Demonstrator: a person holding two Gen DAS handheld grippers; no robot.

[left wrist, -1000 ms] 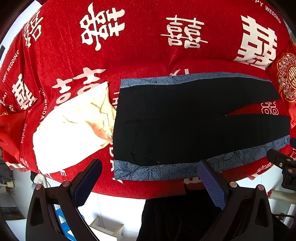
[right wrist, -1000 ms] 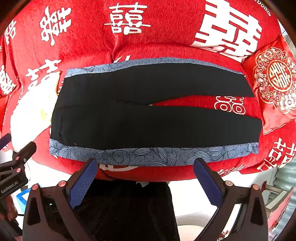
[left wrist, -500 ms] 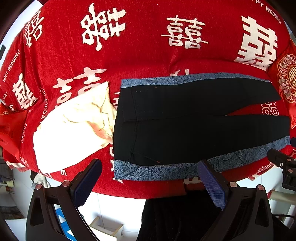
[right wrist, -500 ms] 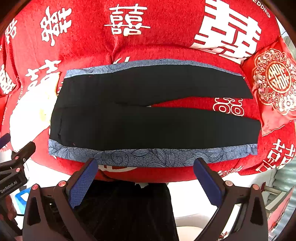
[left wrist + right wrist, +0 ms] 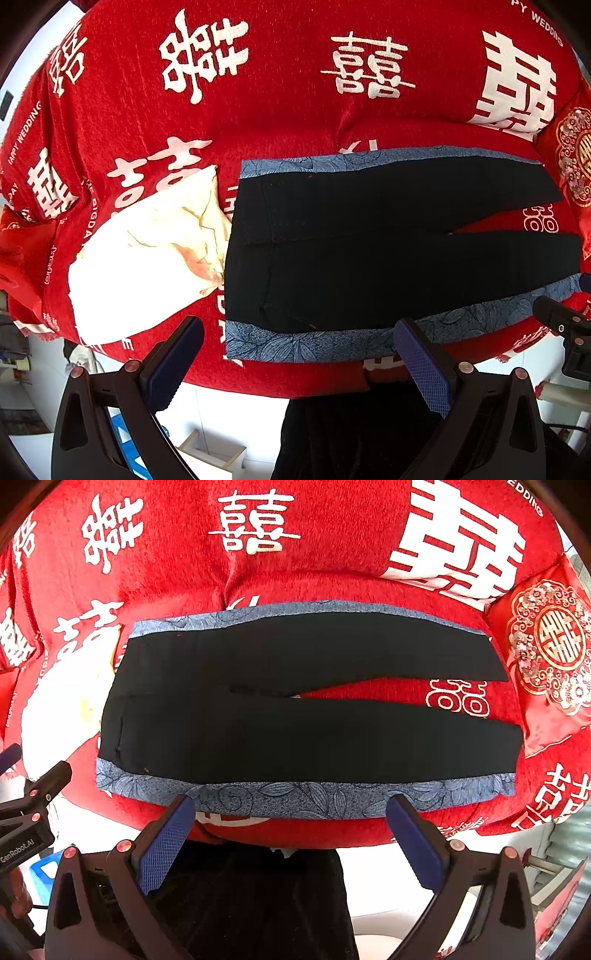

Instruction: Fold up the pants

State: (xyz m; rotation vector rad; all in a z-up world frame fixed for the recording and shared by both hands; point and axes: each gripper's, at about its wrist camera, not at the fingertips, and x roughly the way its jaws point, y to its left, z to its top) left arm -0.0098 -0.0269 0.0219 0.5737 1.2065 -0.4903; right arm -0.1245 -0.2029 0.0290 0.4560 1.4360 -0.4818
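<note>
— Black pants (image 5: 306, 723) lie flat on the red cover (image 5: 295, 572), just ahead of both tongs!
— Left tongs (image 5: 303, 365) and right tongs (image 5: 291, 842): spread wide, holding nothing, short of the blue hem.

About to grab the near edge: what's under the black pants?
The pants lie flat on the red bedspread, which shows between the legs. At the waist end, a cream cloth sits beside them; whether it runs underneath is hidden.
</note>
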